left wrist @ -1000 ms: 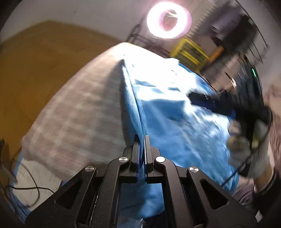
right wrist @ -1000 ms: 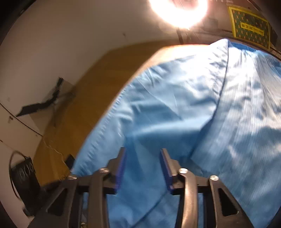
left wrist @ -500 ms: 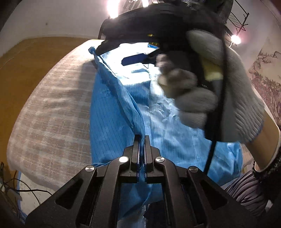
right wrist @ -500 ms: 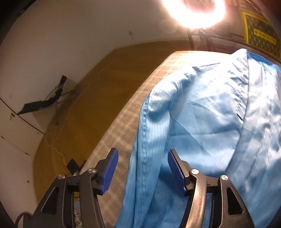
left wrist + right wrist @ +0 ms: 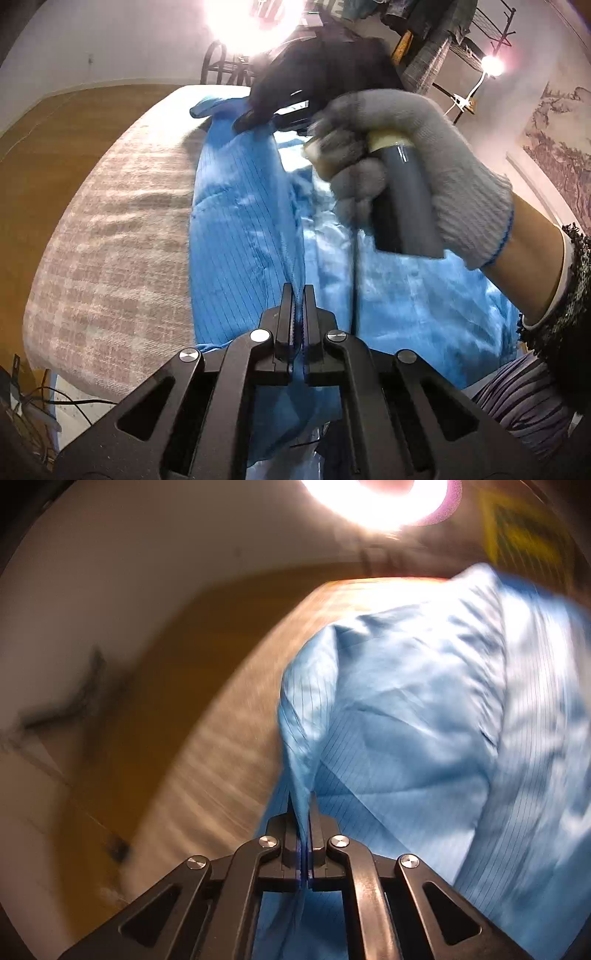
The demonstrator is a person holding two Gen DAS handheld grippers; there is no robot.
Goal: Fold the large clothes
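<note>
A large blue pinstriped garment (image 5: 240,236) lies on a beige checked bed cover (image 5: 110,236). My left gripper (image 5: 298,295) is shut on a fold of the garment's edge near the bed's front. In the left wrist view the right gripper (image 5: 258,118) shows farther up the same edge, held by a grey-gloved hand (image 5: 417,162). In the right wrist view my right gripper (image 5: 303,805) is shut on a raised ridge of the blue garment (image 5: 406,720), with the cloth pinched between the pads.
A wooden floor (image 5: 48,155) lies left of the bed, with cables (image 5: 55,402) at its lower corner. A bright ring light (image 5: 380,498) and racks stand beyond the bed's far end. The person's striped clothing (image 5: 524,398) is at lower right.
My right gripper has closed from open onto the garment's edge fold. The gloved hand with it has shifted across the left view. My left gripper stays shut on the cloth.
</note>
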